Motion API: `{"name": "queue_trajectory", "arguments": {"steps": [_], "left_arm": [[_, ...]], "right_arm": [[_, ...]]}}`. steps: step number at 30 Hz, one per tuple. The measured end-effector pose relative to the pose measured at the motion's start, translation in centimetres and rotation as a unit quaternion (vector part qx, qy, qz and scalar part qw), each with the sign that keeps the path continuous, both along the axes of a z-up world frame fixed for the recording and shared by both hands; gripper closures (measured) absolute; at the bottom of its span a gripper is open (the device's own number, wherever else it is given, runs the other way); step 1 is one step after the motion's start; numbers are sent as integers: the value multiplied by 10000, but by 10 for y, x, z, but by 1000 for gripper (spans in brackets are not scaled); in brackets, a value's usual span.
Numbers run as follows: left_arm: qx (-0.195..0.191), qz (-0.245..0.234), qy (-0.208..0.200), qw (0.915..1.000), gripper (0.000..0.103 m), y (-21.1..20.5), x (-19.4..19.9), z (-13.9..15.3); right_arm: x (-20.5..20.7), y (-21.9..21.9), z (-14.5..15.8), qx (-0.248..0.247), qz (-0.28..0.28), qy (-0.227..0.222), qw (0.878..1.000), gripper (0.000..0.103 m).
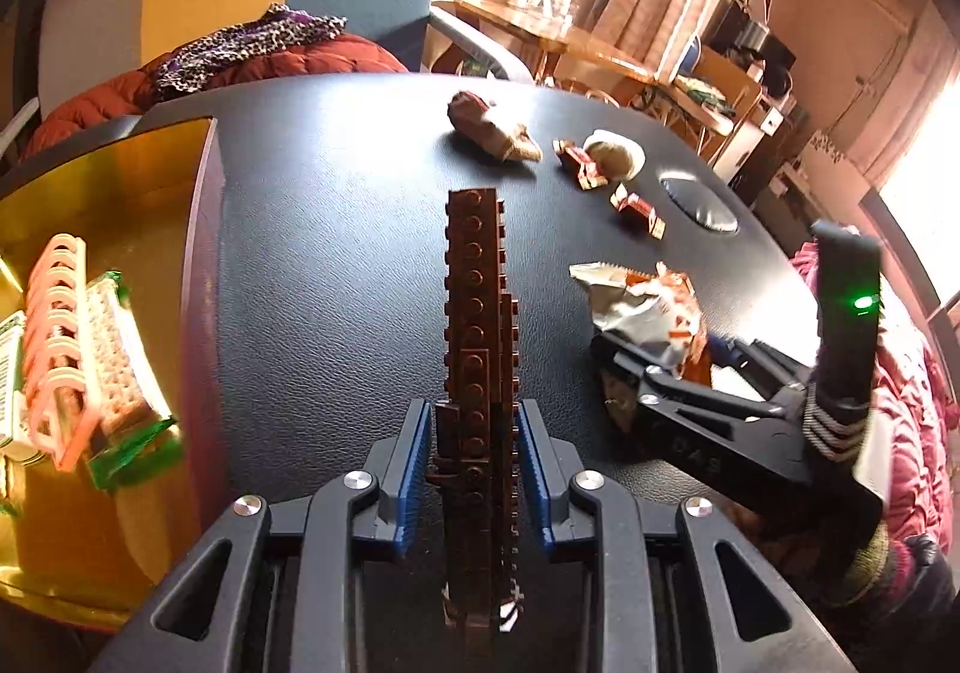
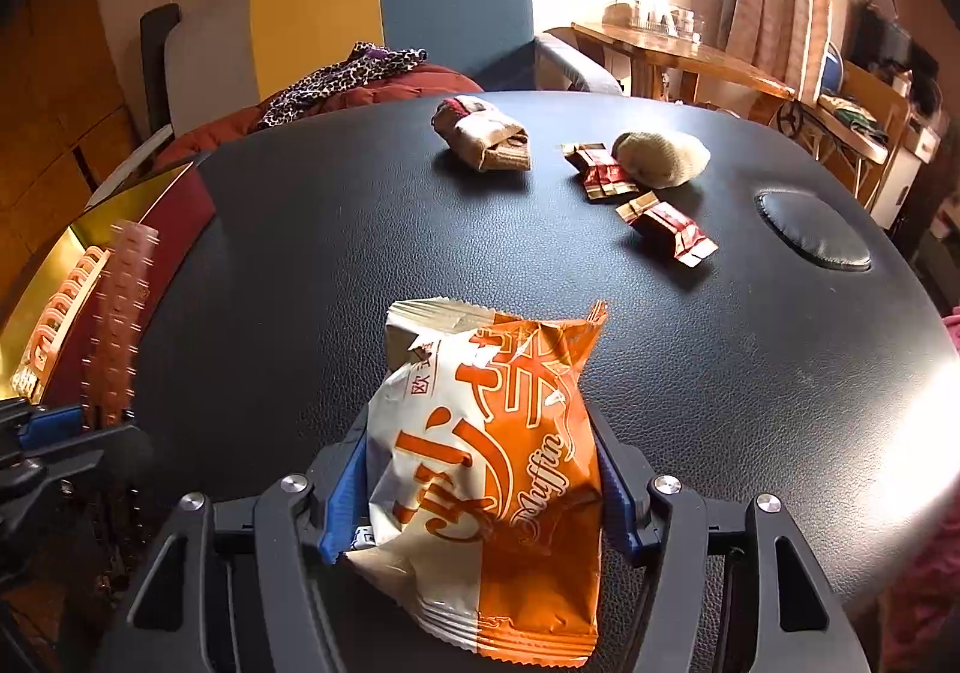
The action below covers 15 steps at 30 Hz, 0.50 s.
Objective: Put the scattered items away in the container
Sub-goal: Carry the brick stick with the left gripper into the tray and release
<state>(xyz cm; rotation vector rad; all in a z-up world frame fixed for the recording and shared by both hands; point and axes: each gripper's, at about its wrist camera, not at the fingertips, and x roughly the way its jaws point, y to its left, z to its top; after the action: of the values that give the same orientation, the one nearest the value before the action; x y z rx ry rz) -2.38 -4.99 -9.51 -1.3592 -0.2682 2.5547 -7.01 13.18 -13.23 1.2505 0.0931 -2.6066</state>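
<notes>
brown brick stack clamped in left gripper — right gripper grips muffin packet; wrapped candies ahead.

The right tongs pinch an orange-and-white muffin packet above the black table.

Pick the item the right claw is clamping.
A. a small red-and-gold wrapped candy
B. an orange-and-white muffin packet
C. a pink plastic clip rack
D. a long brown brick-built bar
B: the right wrist view shows the orange-and-white muffin packet pinched between the right claw's blue pads.
</notes>
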Motion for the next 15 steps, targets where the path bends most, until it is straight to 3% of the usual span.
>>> {"name": "queue_trajectory", "arguments": {"steps": [8,10,12,15], "left_arm": [[-22,205,277,9994,82,-19,4,19],[-13,129,182,9997,82,-17,0,15],[37,198,69,9998,79,-16,-3,11],[-203,349,-22,9992,66,-13,-4,7]], "right_arm": [[-2,0,-7,-93,20,-103,9999,42],[-1,-1,-6,-45,45,-61,10000,42],[-2,1,-6,-95,21,-101,9999,42],[-2,2,-5,-147,5,-130,9998,40]]}}
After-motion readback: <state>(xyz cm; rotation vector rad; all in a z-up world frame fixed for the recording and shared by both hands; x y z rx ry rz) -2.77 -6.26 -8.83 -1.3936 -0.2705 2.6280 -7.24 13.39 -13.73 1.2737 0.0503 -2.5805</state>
